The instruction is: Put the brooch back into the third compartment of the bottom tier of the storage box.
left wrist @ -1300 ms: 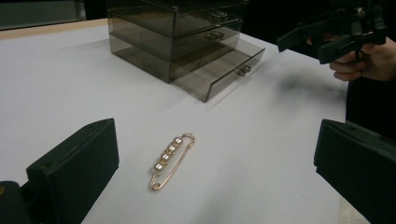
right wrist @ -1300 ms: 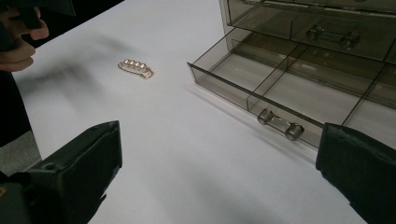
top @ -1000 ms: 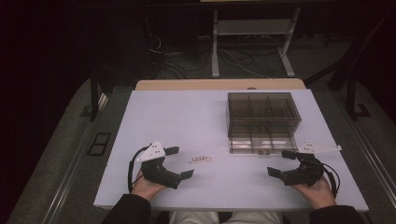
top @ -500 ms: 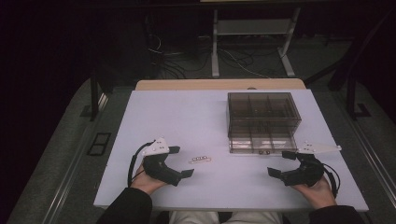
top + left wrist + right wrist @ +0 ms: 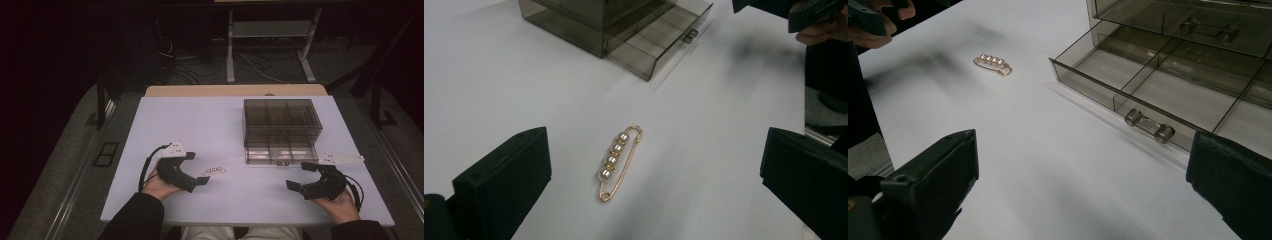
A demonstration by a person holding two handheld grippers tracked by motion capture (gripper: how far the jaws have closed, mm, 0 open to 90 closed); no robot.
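Observation:
A gold safety-pin brooch with several pearls [image 5: 618, 159] lies flat on the white table [image 5: 210, 125]; it is also in the high view [image 5: 215, 171] and the right gripper view [image 5: 992, 63]. My left gripper [image 5: 194, 170] is open, just left of the brooch, jaws on either side of it in its own view [image 5: 654, 185]. A smoky clear drawer box [image 5: 281, 127] stands at the back right with its bottom drawer [image 5: 1168, 87] pulled out, divided into compartments that look empty. My right gripper [image 5: 301, 176] is open, in front of the drawer's handle [image 5: 1149, 125].
The table's near edge [image 5: 240, 220] runs close under both hands. Beyond the table's far edge are a dark floor, cables and a metal stand [image 5: 270, 45].
My left gripper has moved slightly right toward the brooch. The right gripper and the drawer have stayed where they were.

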